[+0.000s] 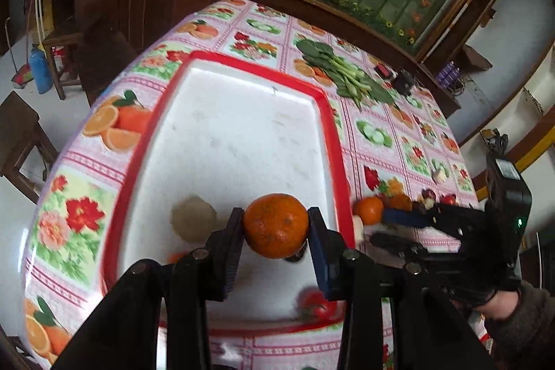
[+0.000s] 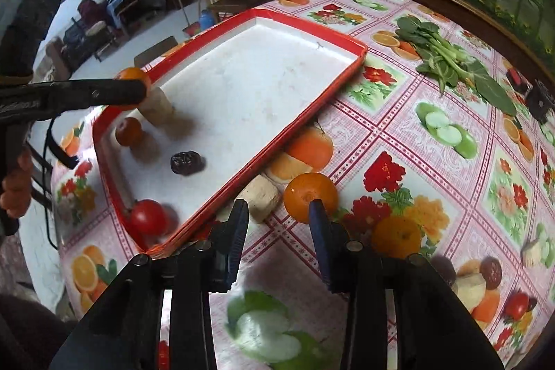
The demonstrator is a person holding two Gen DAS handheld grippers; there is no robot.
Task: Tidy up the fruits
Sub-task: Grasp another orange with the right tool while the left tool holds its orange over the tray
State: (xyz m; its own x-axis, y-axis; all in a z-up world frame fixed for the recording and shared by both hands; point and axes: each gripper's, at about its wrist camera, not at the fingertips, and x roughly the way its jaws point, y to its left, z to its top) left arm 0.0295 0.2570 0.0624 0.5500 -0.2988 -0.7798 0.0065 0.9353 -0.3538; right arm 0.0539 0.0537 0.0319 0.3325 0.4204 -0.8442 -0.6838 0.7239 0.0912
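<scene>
Oranges number three: one dimpled orange (image 1: 275,225) is pinched by the left gripper (image 1: 275,227) above the red-rimmed tray (image 1: 326,113). Only the right wrist view shows a dark date (image 2: 186,163) and tomato (image 2: 148,216) in the tray. The right gripper (image 2: 279,214) is spread, with another orange (image 2: 309,191) on the tablecloth (image 2: 433,141) just beyond its fingertips.

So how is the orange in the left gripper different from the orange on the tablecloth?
The darker, speckled orange is clamped in the left gripper over the red-rimmed white tray; the brighter, smooth orange rests on the floral tablecloth, outside the tray, ungripped before the open right gripper. Both are round.
</scene>
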